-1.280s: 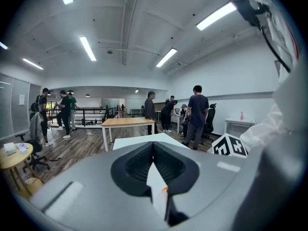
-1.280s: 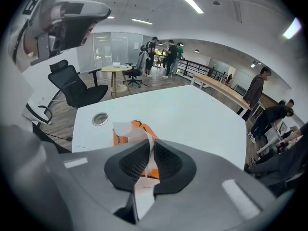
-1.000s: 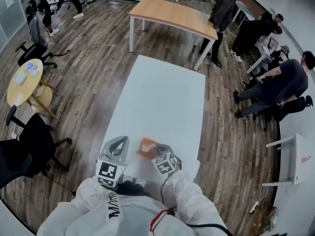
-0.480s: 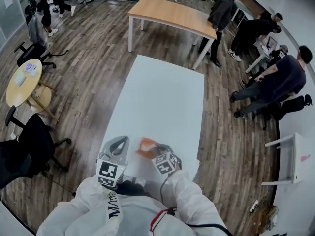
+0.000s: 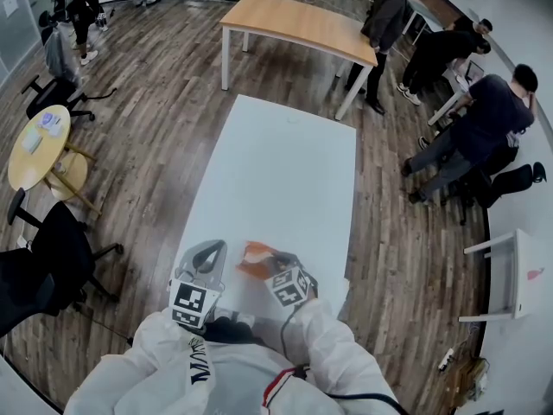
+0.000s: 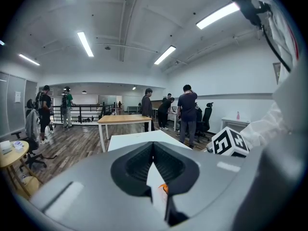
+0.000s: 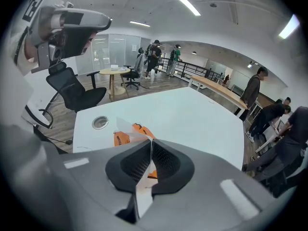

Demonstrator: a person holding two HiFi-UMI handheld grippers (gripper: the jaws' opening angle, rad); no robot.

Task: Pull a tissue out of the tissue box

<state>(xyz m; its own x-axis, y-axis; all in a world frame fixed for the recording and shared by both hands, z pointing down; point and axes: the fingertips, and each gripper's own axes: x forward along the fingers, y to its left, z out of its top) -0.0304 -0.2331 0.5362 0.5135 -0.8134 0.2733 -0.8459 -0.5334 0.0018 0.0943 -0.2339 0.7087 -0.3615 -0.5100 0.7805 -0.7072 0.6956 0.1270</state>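
Note:
An orange tissue box (image 5: 252, 260) lies on the white table (image 5: 276, 171) near its front edge. My right gripper (image 5: 273, 264) sits over the box's right end, shut on a white tissue (image 7: 126, 129). The tissue rises from the orange box (image 7: 121, 138) and passes between the closed jaws of my right gripper (image 7: 151, 142). My left gripper (image 5: 211, 249) rests just left of the box. In the left gripper view, the tips of my left gripper (image 6: 153, 144) meet; only a sliver of table and orange shows behind them.
A round cable grommet (image 7: 100, 122) is set into the table beside the box. A wooden table (image 5: 298, 24) stands beyond the white one. Office chairs (image 5: 52, 249) and a small round table (image 5: 39, 141) are at the left. Several people (image 5: 484, 119) are at the right.
Both grippers and the box stay where they were. Only the people in the background have shifted a little.

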